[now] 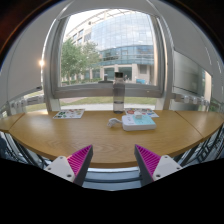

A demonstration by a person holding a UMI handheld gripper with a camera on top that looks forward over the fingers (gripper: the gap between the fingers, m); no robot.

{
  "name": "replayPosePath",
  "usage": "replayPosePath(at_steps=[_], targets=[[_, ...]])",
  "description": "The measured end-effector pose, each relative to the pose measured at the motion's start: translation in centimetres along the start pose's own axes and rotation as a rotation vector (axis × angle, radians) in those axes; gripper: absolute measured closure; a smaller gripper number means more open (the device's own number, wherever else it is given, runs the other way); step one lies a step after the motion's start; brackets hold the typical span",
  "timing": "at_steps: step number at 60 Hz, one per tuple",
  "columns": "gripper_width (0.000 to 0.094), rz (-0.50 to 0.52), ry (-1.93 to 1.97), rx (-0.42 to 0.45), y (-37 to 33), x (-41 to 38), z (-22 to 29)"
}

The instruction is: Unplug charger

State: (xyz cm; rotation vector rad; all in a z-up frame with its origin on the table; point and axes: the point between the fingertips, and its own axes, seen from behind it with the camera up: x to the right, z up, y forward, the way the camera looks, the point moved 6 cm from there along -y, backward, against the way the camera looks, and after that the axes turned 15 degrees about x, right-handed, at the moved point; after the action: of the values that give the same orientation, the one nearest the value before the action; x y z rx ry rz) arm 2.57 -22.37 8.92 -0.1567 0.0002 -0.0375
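On desk (100,140): bottle (119,92), books (139,122); no charger visible. Gripper (114,162) fingers apart, holding nothing. Unplug not started.

Gripper (113,160) sat at 6 o'clock, its two fingers spread apart with nothing between them, table (100,140) just ahead. Bottle (119,91) stood upright at 12 o'clock, at the table's far edge against the window (112,45). Stack of books (139,121) lay at 1 o'clock, nearer than the bottle. Small object (114,123), too small to identify, lay just left of the books. Papers (70,114) lay at 11 o'clock, well apart from the books. Building (125,40) stood beyond the window.
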Motion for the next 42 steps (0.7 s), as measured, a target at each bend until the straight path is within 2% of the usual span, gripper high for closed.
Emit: replayPosePath(at_steps=[15, 24, 33, 42], targets=[[0.0108, -0.104, -0.017, 0.008, 4.2, 3.3, 2.9], [0.0112, -0.108, -0.014, -0.009, 7.4, 4.8, 4.3], [0.0138, -0.056, -0.002, -0.058, 8.5, 2.7, 3.9], [0.0267, -0.037, -0.008, -0.125, 6.8, -0.5, 2.6]])
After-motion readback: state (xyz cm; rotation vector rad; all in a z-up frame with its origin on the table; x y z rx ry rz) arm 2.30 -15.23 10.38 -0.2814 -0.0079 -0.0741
